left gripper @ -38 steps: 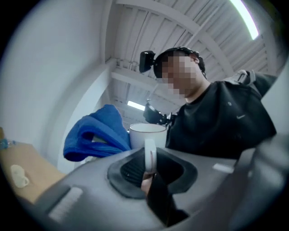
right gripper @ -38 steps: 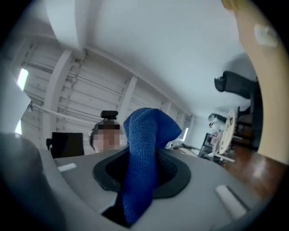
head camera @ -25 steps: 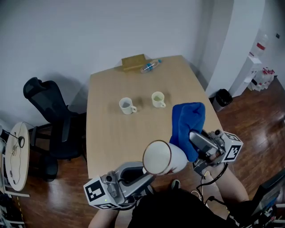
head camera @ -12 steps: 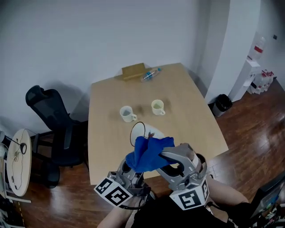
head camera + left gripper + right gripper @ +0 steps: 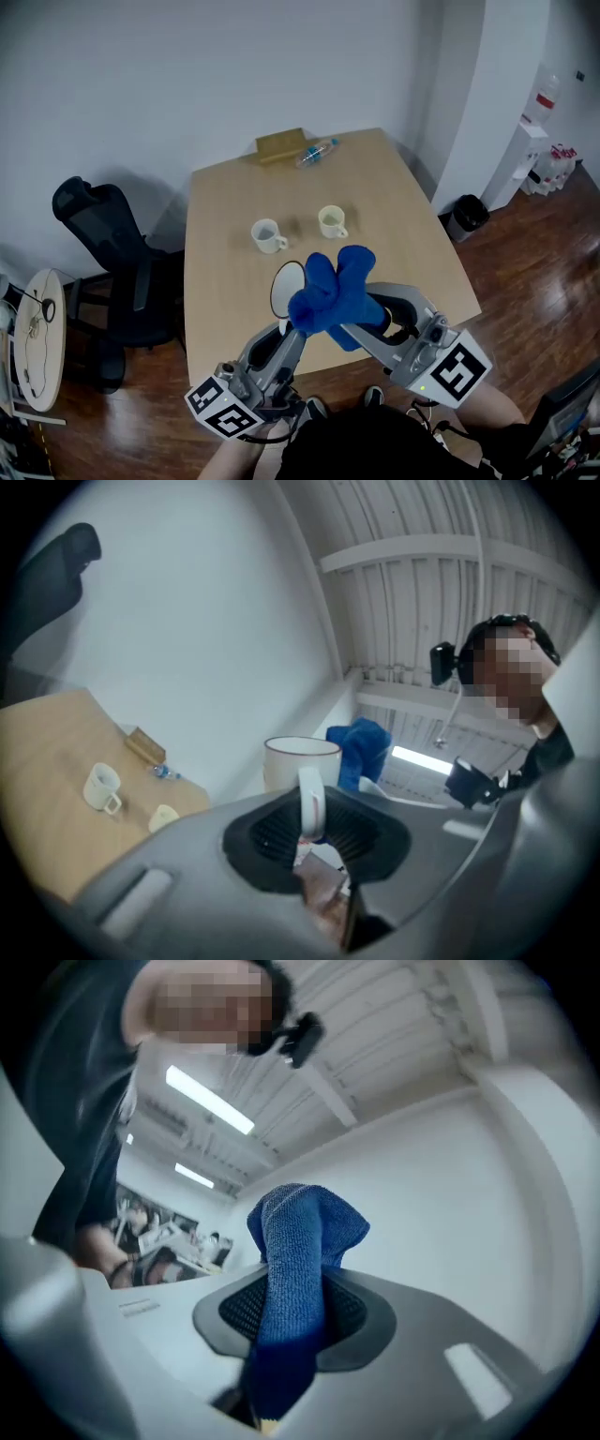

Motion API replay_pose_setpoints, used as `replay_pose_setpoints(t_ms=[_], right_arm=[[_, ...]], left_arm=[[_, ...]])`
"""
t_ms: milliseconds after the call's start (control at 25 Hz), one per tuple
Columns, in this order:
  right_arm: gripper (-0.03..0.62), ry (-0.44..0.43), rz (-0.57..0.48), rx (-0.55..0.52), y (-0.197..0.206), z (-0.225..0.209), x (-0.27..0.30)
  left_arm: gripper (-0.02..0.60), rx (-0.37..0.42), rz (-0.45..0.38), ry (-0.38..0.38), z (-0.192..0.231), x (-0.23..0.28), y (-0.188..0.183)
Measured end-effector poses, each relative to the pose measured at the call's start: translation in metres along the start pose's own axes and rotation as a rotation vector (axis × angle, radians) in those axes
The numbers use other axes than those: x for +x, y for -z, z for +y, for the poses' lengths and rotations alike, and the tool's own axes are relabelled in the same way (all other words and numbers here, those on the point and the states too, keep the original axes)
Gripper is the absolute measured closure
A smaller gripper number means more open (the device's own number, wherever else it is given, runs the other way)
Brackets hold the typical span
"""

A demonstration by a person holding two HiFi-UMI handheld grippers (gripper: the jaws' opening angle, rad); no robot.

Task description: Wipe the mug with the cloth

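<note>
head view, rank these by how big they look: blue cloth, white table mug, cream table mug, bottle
1. blue cloth, largest, but nearest the camera
2. white mug and cream mug, about alike
3. bottle, slimmest, also farthest away

A pale wooden table (image 5: 412,244) is standing against a plain white wall (image 5: 141,75), carrying a white cup (image 5: 267,234), a cream cup (image 5: 332,221), a cardboard box (image 5: 280,145) and a plastic bottle (image 5: 317,151). A black office chair (image 5: 108,244) is sitting at its left side. Dark wooden flooring (image 5: 534,272) is gleaming around a black bin (image 5: 467,211). Strip lights (image 5: 208,1101) are glowing overhead.
</note>
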State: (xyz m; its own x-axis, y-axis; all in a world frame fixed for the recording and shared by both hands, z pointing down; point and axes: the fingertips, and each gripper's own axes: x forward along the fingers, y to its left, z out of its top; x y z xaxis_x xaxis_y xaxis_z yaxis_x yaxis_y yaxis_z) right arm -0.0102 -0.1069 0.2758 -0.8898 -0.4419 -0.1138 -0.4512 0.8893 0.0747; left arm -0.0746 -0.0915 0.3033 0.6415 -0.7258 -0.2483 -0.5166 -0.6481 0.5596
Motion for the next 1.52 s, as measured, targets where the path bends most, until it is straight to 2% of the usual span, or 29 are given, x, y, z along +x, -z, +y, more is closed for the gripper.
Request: replay_pose_setpoints(t_ms=[120,200,240,320,400,480,520,600,680,760,840,960,1120,1200,1280,1360,1440,1520], right_arm=[[0.48,-0.072,-0.104,0.286,-0.006,-0.04,0.0],[0.48,-0.134,-0.086,0.5,0.012,-0.056,0.002],[0.48,-0.195,-0.066,0.618,0.024,-0.055,0.004],[0.48,-0.411,-0.034,0.88,0.047,-0.034,0.007],[0.48,-0.708,-0.035,1.138,0.053,0.011,0.005],[0.48,-0.95,-0.081,1.314,0.042,0.054,-0.005],[0.48,-1.017,-0.124,1.377,0.035,0.066,-0.009],[0.48,-1.051,-0.226,1.47,0.028,0.067,-0.013],[0.482,-1.021,-0.294,1.505,0.027,0.059,-0.012],[0.482,-0.958,-0.316,1.499,0.031,0.051,-0.005],[0.482,-0.85,-0.325,1.463,0.038,0.036,0.0],[0.482,-0.574,-0.327,1.321,0.05,-0.004,0.0],[0.48,-0.184,-0.289,0.956,0.043,-0.062,-0.007],[0.48,-0.018,-0.278,0.734,0.023,-0.083,-0.015],[0.482,0.127,-0.277,0.488,-0.005,-0.092,-0.023],[0.48,0.192,-0.278,0.226,-0.032,-0.077,-0.024],[0.48,0.176,-0.255,-0.034,-0.044,-0.039,-0.015],[0.481,0.134,-0.176,-0.296,-0.03,0.008,0.001]], left_arm=[[0.52,0.058,0.03,0.12,-0.016,-0.007,-0.004],[0.52,0.073,0.045,0.232,-0.034,-0.013,-0.004],[0.52,0.067,0.048,0.299,-0.046,-0.015,-0.003],[0.52,0.039,0.047,0.446,-0.071,-0.02,-0.002],[0.52,0.029,0.058,0.572,-0.09,-0.026,0.004],[0.52,0.039,0.079,0.649,-0.103,-0.027,0.011],[0.52,0.04,0.081,0.669,-0.107,-0.027,0.012],[0.52,0.02,0.063,0.675,-0.108,-0.027,0.008],[0.52,-0.01,0.031,0.649,-0.1,-0.027,0.003],[0.52,-0.031,-0.009,0.611,-0.092,-0.026,-0.002],[0.52,-0.035,-0.048,0.556,-0.09,-0.02,-0.009],[0.52,-0.018,-0.094,0.426,-0.076,-0.012,-0.017],[0.52,0.02,-0.12,0.197,-0.034,-0.009,-0.025],[0.52,0.019,-0.117,0.066,-0.011,-0.008,-0.026],[0.52,-0.006,-0.123,-0.026,0.008,-0.008,-0.026],[0.52,-0.054,-0.146,-0.073,0.019,-0.009,-0.026],[0.52,-0.109,-0.171,-0.095,0.023,-0.007,-0.025],[0.52,-0.167,-0.185,-0.09,0.022,-0.003,-0.023]])
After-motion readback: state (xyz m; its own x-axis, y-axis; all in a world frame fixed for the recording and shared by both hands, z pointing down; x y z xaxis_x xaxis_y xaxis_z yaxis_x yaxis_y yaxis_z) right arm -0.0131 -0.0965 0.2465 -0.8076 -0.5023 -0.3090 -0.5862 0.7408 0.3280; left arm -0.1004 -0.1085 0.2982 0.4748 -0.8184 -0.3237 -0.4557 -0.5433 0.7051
